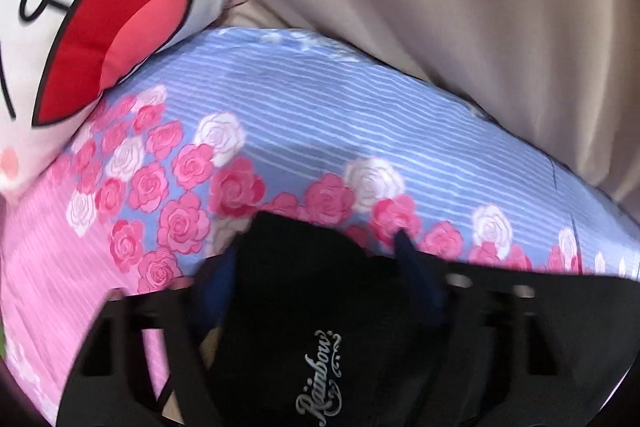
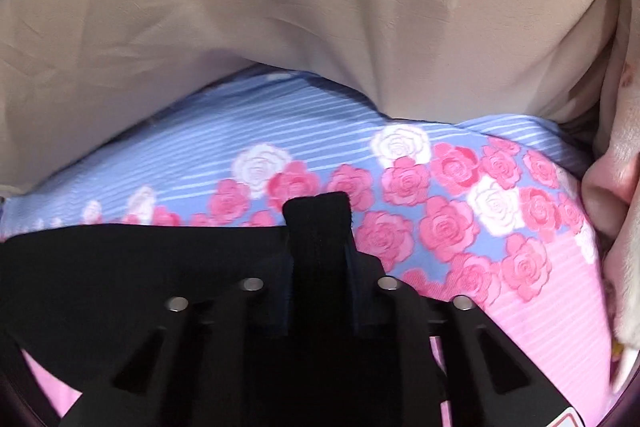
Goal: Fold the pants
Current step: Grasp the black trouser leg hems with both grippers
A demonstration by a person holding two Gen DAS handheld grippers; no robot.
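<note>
both grippers were down low over the bed, each clamped on black cloth. the left gripper [image 1: 316,239] had its jaws closed on a bunched fold of the black pants [image 1: 312,307], a "rainbow" script label showing on the cloth just under the camera; the cloth ran out to its right as a flat dark band. the right gripper [image 2: 318,215] pinched a narrow doubled tab of the same pants [image 2: 140,267], with the dark band running off to its left. so the garment seemed to hang or stretch between the two, its long axis crosswise, side to side, rather than pointing away from either set of jaws. neither hand looked nearer; they shared the edge. beneath lay the rose-print sheet [image 1: 340,115], blue stripes beyond, pink nearer. a beige cover [image 2: 320,7] bulked at the far side, a cartoon pillow [image 1: 80,27] off to the left. judged: the coming move turned on carrying that held edge forward or back across the sheet, both ends level. left view was blurred; how much of the pants trailed below i could not tell.
</note>
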